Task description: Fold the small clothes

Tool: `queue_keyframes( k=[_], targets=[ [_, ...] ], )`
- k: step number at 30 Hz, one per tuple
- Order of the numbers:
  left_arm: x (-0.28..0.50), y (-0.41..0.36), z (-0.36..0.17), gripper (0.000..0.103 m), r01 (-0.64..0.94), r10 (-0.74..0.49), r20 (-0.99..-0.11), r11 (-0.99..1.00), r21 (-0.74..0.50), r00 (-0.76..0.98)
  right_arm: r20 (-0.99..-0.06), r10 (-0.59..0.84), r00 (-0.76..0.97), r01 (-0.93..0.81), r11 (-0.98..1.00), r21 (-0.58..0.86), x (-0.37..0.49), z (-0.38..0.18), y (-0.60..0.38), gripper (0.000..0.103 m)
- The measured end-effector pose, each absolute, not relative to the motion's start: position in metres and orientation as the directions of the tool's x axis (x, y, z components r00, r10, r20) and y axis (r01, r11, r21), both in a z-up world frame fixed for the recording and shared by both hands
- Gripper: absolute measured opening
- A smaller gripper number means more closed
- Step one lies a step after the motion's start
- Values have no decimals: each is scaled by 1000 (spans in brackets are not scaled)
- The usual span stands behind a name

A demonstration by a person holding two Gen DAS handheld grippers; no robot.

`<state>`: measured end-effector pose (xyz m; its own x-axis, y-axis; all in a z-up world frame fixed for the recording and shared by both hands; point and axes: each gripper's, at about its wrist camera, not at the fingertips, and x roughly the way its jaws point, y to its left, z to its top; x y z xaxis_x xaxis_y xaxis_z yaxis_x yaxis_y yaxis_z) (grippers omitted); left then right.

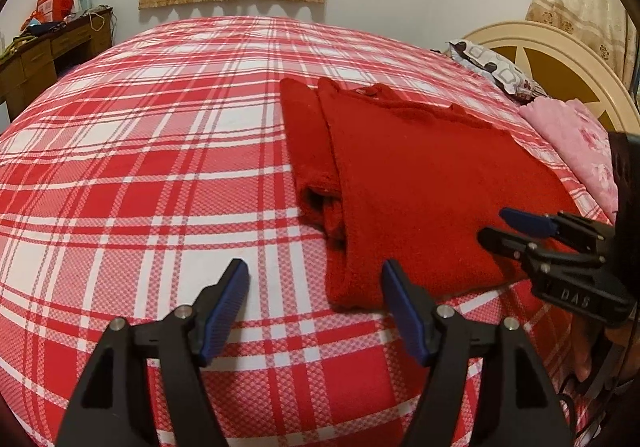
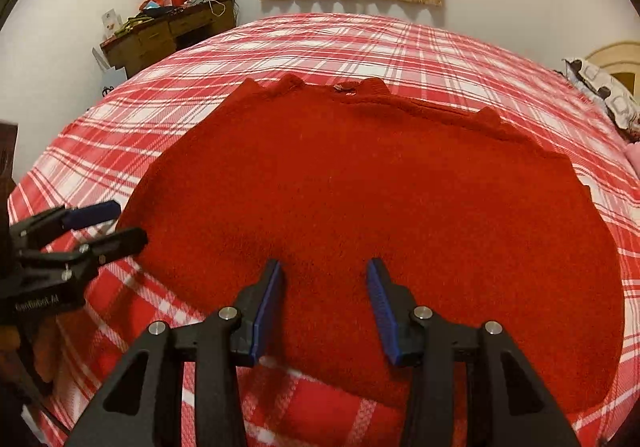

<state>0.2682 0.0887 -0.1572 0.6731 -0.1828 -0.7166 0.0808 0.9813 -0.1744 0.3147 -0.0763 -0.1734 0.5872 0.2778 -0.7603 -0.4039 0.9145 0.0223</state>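
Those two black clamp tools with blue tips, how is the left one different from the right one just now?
The left gripper has its jaws spread wider than the right gripper. The left one hangs over the checked bedsheet at the near corner of the red sweater, while the right one hangs over the sweater itself. Both have black arms and blue pads, point down at the bed, and hold nothing.

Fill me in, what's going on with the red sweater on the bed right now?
A person is folding a red sweater on a red plaid bed sheet, one hand-held gripper in each hand. One sleeve looks already folded along the body. The left hand-held gripper is open over the sheet by the hem corner, holding nothing. The right hand-held gripper hovers open above the near edge of the sweater, not gripping it. The sweater lies flat.
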Motion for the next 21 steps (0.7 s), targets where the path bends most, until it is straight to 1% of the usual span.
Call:
queue_keyframes(
  k=[3, 6, 9, 12, 13, 15, 16, 17, 18, 21],
  targets=[
    [263, 90, -156, 72, 80, -175, -715, 983, -165, 677, -756, 262, 600, -405, 914, -4, 308, -168, -73, 46],
    [251, 95, -152, 72, 73, -167, -697, 984, -163, 697, -737, 330, 590, -441, 896, 49, 313, -155, -61, 46],
    [240, 107, -149, 72, 51, -158, -690, 984, -173, 706, -736, 350, 580, -493, 870, 25, 324, -150, -30, 46],
    [232, 123, -145, 72, 20, -136, -687, 985, -174, 714, -768, 378, 517, -534, 844, 56, 331, -165, -4, 46],
    [229, 129, -144, 72, 13, -134, -683, 984, -180, 718, -770, 372, 518, -538, 842, 45, 327, -170, 2, 48],
    [226, 139, -142, 72, -3, -126, -682, 983, -185, 721, -753, 346, 560, -559, 828, -35, 310, -175, 14, 48],
    [225, 143, -140, 73, -7, -126, -679, 982, -190, 723, -752, 360, 553, -579, 814, -37, 302, -176, 17, 48],
    [225, 147, -139, 79, -6, -130, -676, 981, -195, 726, -754, 375, 539, -596, 802, -27, 296, -177, 18, 48],
    [227, 147, -138, 81, -1, -133, -675, 981, -195, 726, -756, 386, 529, -608, 794, -19, 293, -177, 18, 48],
    [237, 152, -130, 82, 27, -154, -667, 980, -196, 729, -740, 406, 537, -623, 782, -23, 281, -169, 8, 48]
  ],
)
